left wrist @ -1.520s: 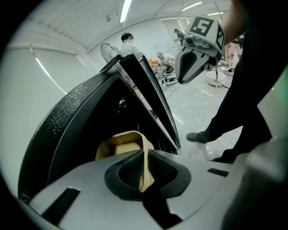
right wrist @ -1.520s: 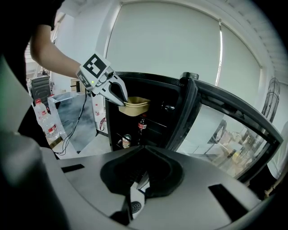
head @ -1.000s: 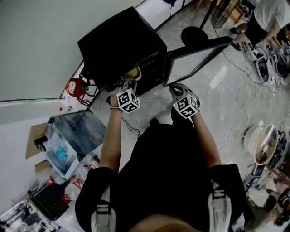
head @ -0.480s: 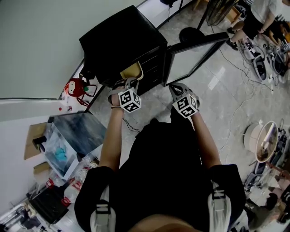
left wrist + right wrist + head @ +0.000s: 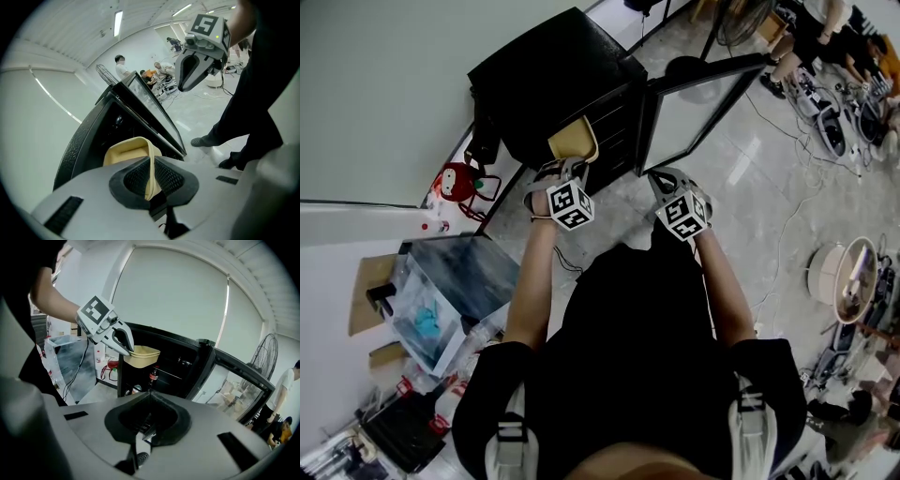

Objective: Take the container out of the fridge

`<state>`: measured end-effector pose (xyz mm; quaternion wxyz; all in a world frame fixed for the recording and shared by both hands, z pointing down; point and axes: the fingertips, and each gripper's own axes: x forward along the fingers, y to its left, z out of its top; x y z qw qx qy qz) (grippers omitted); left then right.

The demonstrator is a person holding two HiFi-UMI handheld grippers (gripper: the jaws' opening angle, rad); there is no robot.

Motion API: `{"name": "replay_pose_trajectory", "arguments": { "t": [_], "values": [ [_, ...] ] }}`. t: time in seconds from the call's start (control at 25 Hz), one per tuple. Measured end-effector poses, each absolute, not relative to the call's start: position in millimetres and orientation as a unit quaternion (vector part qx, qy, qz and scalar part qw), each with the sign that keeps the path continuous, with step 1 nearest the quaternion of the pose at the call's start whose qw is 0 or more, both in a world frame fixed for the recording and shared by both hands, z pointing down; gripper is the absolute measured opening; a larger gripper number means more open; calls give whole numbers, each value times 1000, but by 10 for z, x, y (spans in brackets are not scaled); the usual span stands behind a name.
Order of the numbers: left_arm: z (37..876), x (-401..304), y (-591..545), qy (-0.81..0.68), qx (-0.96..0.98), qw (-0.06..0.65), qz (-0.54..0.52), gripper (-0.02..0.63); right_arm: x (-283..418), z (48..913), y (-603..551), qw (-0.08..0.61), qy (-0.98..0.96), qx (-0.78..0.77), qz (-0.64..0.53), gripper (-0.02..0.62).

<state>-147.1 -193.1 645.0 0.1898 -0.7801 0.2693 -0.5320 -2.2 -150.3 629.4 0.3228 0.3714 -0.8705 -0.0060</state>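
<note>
The left claw (image 5: 150, 180) pinches the near rim of the tan container (image 5: 125, 151), held at the mouth of the open black fridge (image 5: 553, 80). The container's base is hidden behind the claw. The right claw (image 5: 149, 420) hangs nearby by the swung-out door (image 5: 698, 103), jaws together and empty.

You have no words, brand names or numbers here that can be read. The left cube (image 5: 567, 204) on your left gripper (image 5: 566, 170) and the right cube (image 5: 684, 216) on your right gripper (image 5: 662, 177) carry only black-and-white square marker patterns, with no letters or digits. The dark bottle (image 5: 152, 377) standing inside the fridge (image 5: 178, 341) wears a red label, but its print is too small to make out.
</note>
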Motion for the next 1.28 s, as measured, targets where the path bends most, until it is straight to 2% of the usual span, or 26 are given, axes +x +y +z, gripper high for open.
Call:
{"name": "replay_pose_trajectory", "arguments": {
  "t": [0.72, 1.28],
  "values": [
    [6376, -1571, -1538, 268, -778, 192, -535, 40, -301, 6125, -1378, 319, -880, 352, -21, -2],
    [6182, -1052, -1257, 306, -758, 161, -553, 40, 206, 6051, -1256, 312, -902, 298, -22, -2]
  ]
}}
